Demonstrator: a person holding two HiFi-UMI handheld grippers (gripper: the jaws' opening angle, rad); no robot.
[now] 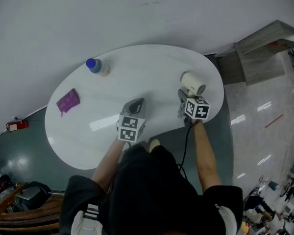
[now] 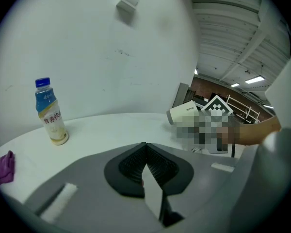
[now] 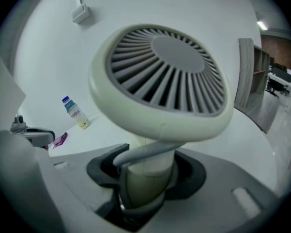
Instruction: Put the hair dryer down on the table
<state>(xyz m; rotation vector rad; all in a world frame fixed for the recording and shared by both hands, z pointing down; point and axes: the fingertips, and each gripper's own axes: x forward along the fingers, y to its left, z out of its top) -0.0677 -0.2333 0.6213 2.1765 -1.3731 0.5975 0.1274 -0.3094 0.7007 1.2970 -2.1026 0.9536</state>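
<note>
Cream plastic hair dryer point(image 3: 160, 81), round slatted grille: my right gripper's point(image 3: 145, 178) fingers clamp its handle, angled down over the glossy white oval tabletop point(image 1: 137, 67); left gripper's point(image 2: 148, 166) fingers closed, empty.

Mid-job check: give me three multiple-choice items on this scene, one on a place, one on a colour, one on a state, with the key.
1. The bottle stands: A on the floor; B on the table, apart from the cloth; C on a chair.
2. The cloth is: A purple; B green; C orange.
3. The right hand-held gripper is: A open and empty; B shut on the bottle; C shut on the hair dryer.

Key:
1 B, the head view shows it on the white top, clear of the cloth.
2 A, it shows purple in the head view.
3 C, its jaws clamp the hair dryer in the right gripper view.
</note>
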